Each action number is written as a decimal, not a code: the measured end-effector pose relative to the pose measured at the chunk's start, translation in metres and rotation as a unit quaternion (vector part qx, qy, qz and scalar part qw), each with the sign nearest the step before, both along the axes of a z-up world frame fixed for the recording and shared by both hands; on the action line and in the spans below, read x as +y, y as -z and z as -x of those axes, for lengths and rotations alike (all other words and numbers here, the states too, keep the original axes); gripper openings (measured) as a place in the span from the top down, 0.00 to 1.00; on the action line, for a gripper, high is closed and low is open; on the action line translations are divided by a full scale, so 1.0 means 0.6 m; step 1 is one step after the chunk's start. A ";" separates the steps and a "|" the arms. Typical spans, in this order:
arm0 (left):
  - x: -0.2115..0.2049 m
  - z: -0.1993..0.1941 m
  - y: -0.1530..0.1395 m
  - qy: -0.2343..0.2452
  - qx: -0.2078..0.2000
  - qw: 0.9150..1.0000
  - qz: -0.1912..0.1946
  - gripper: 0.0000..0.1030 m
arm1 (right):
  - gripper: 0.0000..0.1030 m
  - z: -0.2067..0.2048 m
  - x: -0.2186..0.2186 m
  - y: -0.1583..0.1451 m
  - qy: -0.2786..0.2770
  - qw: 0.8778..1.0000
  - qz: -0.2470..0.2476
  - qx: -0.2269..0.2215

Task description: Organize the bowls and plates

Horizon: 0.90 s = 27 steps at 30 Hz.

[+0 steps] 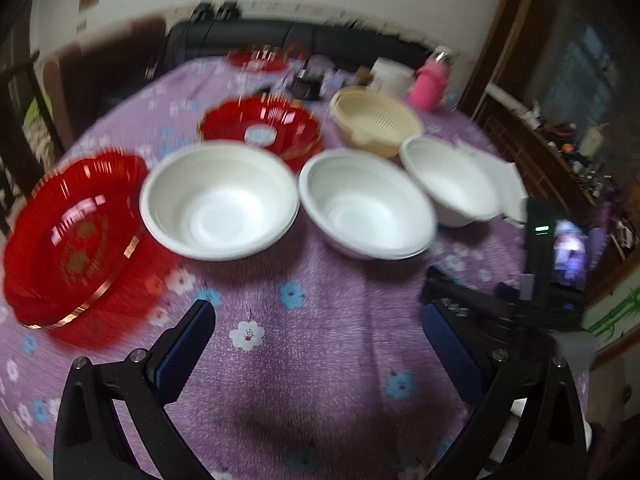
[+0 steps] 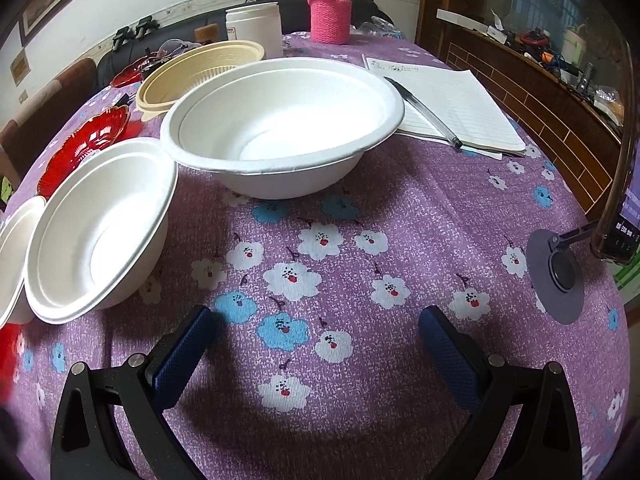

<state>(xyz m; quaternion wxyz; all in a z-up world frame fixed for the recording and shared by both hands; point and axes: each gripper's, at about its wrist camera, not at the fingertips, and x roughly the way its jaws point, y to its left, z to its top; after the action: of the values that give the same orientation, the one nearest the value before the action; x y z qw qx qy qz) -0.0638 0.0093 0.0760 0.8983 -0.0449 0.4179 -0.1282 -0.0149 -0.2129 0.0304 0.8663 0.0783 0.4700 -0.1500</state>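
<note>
Both my left gripper (image 1: pixel 318 336) and right gripper (image 2: pixel 316 340) hung spread, empty. The three white paper bowls (image 1: pixel 219 200) looked flimsy; I judged a hard pinch could crumple one.

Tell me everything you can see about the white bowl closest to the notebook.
The white bowl is round and deep, with a broad flat rim and a stepped inner wall; it looks like matte moulded paper pulp. It stands upright and empty on the purple flowered tablecloth. Its rim overlaps the lined notebook's near corner, a beige strainer basket sits just behind it, and a second white bowl lies beside it. Neither gripper touches it.
</note>
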 end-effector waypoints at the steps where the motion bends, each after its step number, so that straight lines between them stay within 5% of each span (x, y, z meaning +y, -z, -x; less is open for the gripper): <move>1: 0.005 0.016 -0.017 0.003 -0.018 1.000 0.003 0.00 | 0.01 0.001 0.001 0.000 0.001 1.000 0.001 0.000; 5: 0.045 0.078 -0.099 -0.011 -0.107 0.994 0.017 0.00 | 0.01 0.005 0.003 0.000 0.004 1.000 0.002 0.000; 11: 0.113 0.150 -0.175 -0.044 -0.229 0.972 0.026 0.00 | 0.01 0.013 0.005 -0.002 -0.004 1.000 -0.008 0.004; 16: 0.142 0.182 -0.216 -0.043 -0.253 0.966 0.009 0.00 | 0.01 0.019 0.008 -0.002 -0.021 1.000 -0.006 0.014; 23: 0.192 0.209 -0.240 -0.042 -0.279 0.957 0.068 0.00 | 0.01 0.058 0.024 -0.017 -0.029 0.999 -0.028 0.008; 27: 0.215 0.196 -0.229 -0.038 -0.250 0.962 0.100 0.00 | 0.01 0.103 0.044 -0.052 -0.031 0.999 -0.016 -0.039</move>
<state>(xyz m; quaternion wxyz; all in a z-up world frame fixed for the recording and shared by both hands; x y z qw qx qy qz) -0.1816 0.1385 0.2134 0.9693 -0.1163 0.1632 -0.1424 -0.0770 -0.1865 0.0619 0.8869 0.0833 0.4401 -0.1129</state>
